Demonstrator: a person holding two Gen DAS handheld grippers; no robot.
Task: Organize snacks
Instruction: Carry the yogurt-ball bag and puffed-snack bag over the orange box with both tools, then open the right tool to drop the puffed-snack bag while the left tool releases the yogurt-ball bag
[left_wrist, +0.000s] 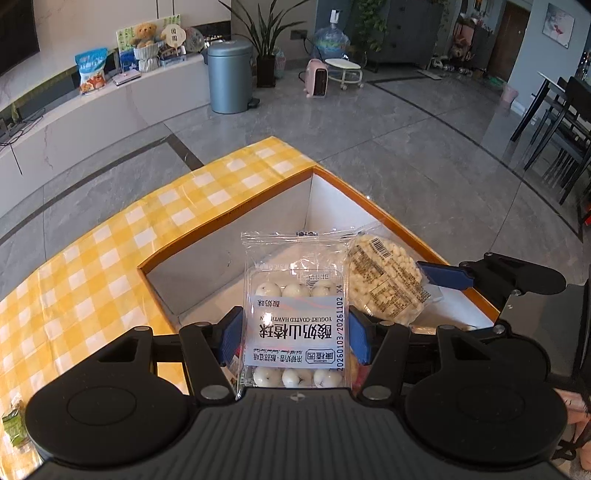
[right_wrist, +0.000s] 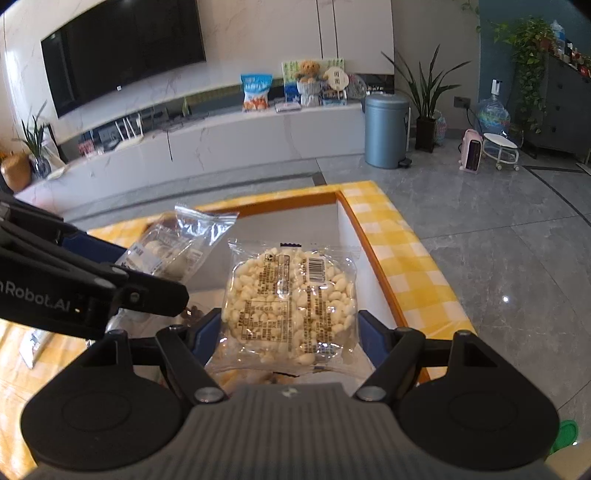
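Clamping a pack of yogurt-coated hawthorn balls (left_wrist: 295, 314) between its blue pads, the left gripper (left_wrist: 295, 339) holds it over the orange-rimmed box (left_wrist: 229, 218) on the checked table (left_wrist: 110, 258); lowering it flat toward a free box corner before letting go looks wisest. Seen from the right wrist, the right gripper (right_wrist: 291, 332) is closed on a round rice-puff cake (right_wrist: 291, 302) above the same box, near its right wall, a grip the left view only partly shows.

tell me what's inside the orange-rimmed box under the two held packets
Inside the orange-rimmed cardboard box, only bare white walls and grey floor show. The clear hawthorn-ball packet and round puffed rice cake packet cover the near part.
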